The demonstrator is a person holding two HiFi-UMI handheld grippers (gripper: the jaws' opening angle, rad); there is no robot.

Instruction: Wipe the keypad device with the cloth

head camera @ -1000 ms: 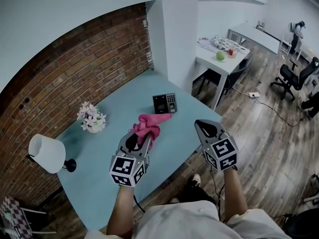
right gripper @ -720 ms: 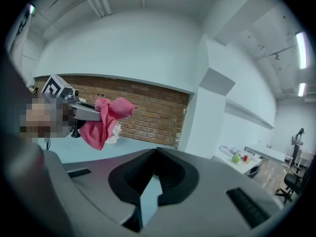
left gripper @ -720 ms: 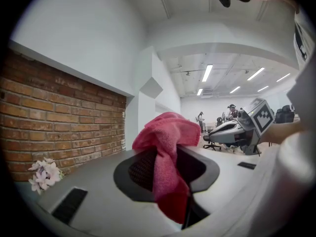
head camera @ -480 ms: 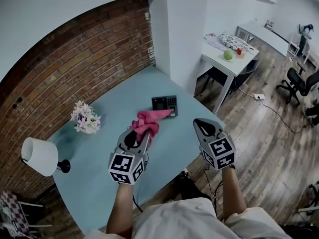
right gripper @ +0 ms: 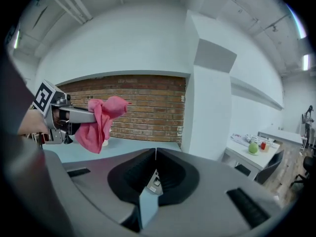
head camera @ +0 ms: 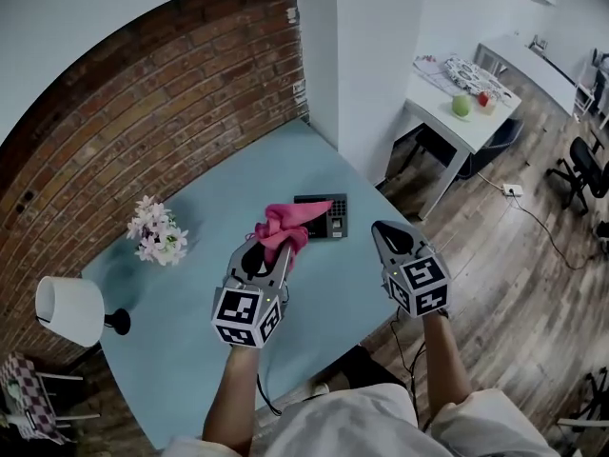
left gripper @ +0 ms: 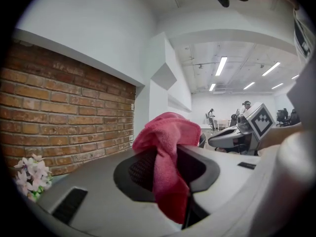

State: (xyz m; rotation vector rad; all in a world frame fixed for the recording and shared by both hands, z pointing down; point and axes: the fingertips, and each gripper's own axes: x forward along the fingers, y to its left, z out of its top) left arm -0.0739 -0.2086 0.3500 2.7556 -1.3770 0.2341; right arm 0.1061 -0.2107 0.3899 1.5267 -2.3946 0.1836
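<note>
Keypad device [head camera: 328,223], a flat black rectangle with a small pad of keys at its right end, lay on the pale blue table [head camera: 190,284] just above centre of the head view. The left gripper [head camera: 267,259], grey with a marker cube at its back, was at lower centre left, its jaws clamped on a crumpled pink cloth [head camera: 282,227]. In the left gripper view the fabric bunched above the jaw tips and a strip of it hung down between them. In the head view the far tip of the cloth overlapped the upper left corner of the device; whether the two touched could not be told. The right gripper [head camera: 384,229] was held to the right of the device, near the table's edge, apart from both cloth and device. Its jaws were pressed together at the tips, with nothing held between them.

At the left of the head view a small white pot of pale flowers [head camera: 157,236] stood on the table. Lower left of it was a lamp with a white shade [head camera: 68,310]. A red brick wall [head camera: 143,93] curved across the upper left, ending at a white pillar [head camera: 362,74]. In the upper right a white desk [head camera: 440,122] carried a green apple [head camera: 462,106], above a wooden plank floor [head camera: 514,284].
</note>
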